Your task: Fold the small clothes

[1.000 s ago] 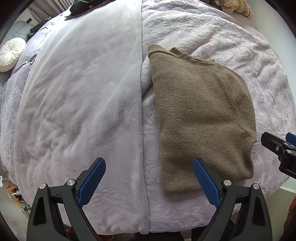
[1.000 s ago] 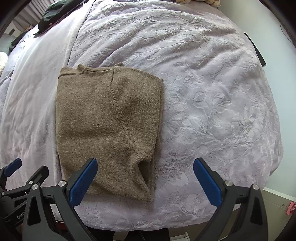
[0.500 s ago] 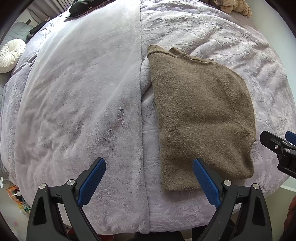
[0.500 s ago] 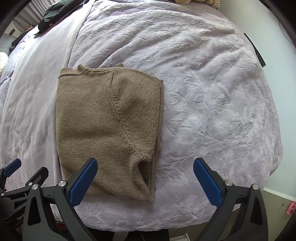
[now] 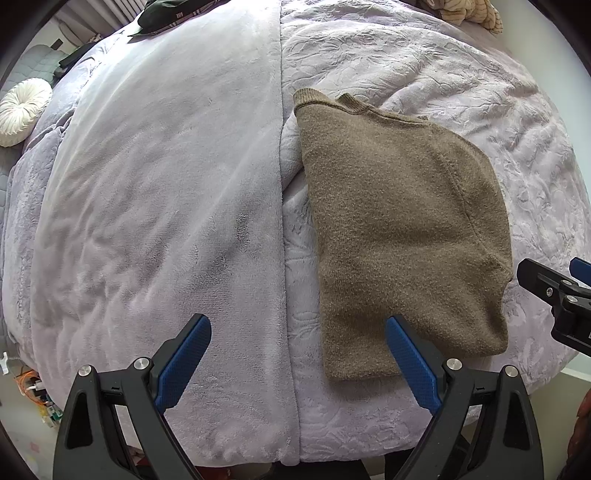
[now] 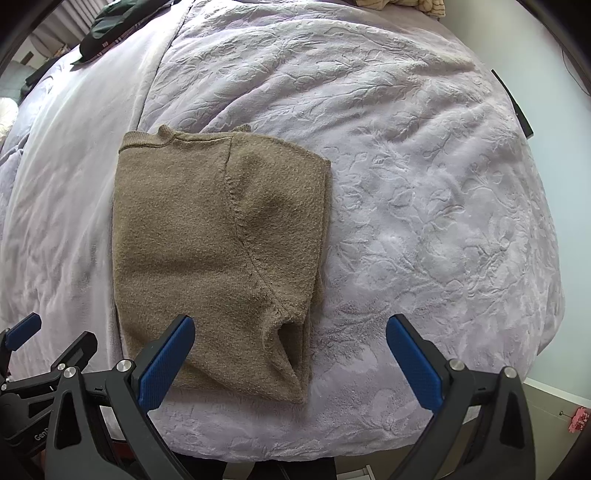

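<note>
A brown knitted sweater lies folded lengthwise on the lilac bedspread, its neckline at the far end and its hem toward me. My left gripper hovers open over the near edge of the bed, its right fingertip over the sweater's hem corner. My right gripper is open too, with its left fingertip above the hem and a tucked sleeve fold just right of it. Neither holds anything. Each gripper shows at the edge of the other's view.
Dark clothes lie at the far left of the bed. A round white cushion sits off the left side. Beige striped fabric is at the far right corner. A wall runs along the right.
Both grippers have barely moved; the view has crept very slightly, and the sweater lies as before.
</note>
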The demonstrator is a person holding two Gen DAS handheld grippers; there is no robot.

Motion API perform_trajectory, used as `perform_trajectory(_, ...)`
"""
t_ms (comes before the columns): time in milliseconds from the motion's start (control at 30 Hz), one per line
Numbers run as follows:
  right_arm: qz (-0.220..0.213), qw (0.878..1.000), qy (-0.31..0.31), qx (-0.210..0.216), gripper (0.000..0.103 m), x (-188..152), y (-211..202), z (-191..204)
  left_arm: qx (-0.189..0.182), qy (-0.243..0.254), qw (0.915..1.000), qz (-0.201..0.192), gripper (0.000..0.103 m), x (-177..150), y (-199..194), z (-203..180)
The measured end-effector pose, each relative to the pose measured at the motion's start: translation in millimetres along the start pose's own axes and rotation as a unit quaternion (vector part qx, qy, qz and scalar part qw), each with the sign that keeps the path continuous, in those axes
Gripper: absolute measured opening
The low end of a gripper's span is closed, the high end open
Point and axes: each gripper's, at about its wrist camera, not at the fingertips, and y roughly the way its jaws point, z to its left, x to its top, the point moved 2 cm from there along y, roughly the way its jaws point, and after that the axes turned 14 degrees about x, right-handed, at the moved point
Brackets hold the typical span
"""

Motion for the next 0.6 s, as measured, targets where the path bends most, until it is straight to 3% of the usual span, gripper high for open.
perform_trajectory(600,0.004,1.000,-0.004,-0.001,0.103,-1.2,4.3,2.2,-0.016,-0.005,0.9998,-0.010,0.096,-0.1,-2.4,-1.1)
